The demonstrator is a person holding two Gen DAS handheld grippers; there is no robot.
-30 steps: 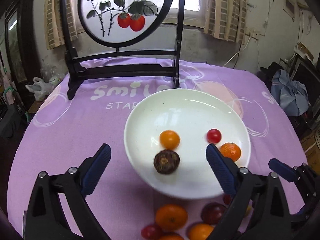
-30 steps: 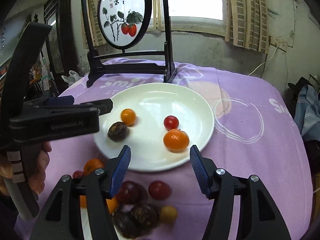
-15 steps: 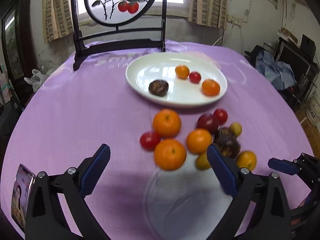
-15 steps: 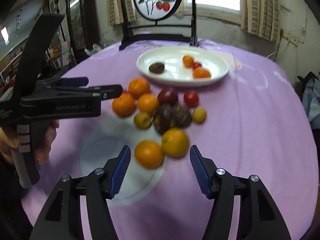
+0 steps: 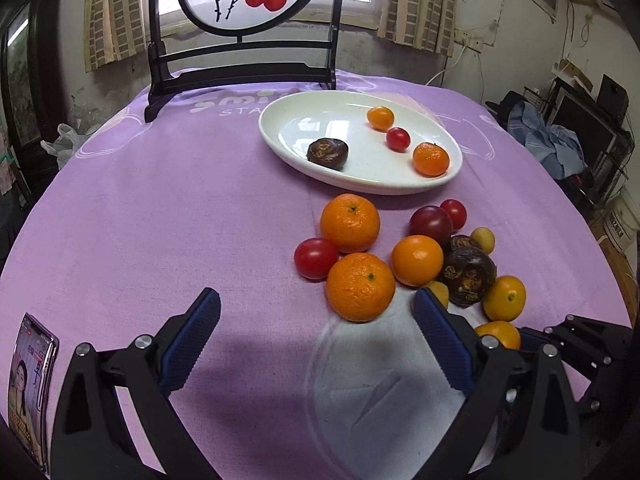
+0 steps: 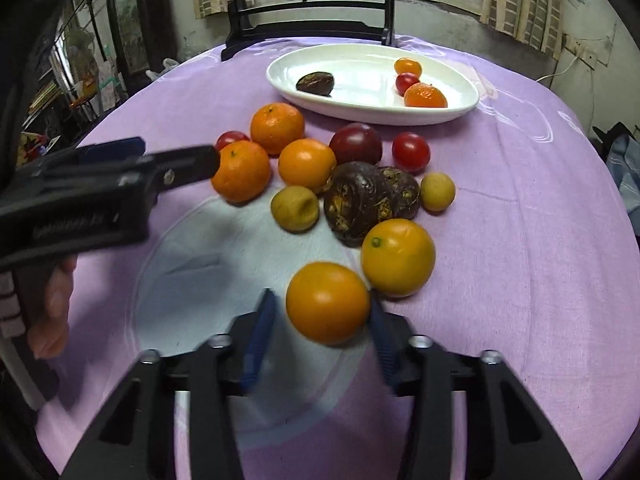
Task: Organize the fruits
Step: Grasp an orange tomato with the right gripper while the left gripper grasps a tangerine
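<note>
Right wrist view: right claw (image 6: 320, 316) half-closed around loose orange (image 6: 327, 307) on the surface near pile (left claw (image 5: 316, 344) wide, idle); off-centre squeeze could roll it away.

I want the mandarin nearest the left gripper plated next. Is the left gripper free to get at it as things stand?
Probably yes. The left gripper is open and empty, and the mandarin lies just ahead, right of its centerline, with bare cloth before it. A cherry tomato and an orange crowd its sides.
</note>
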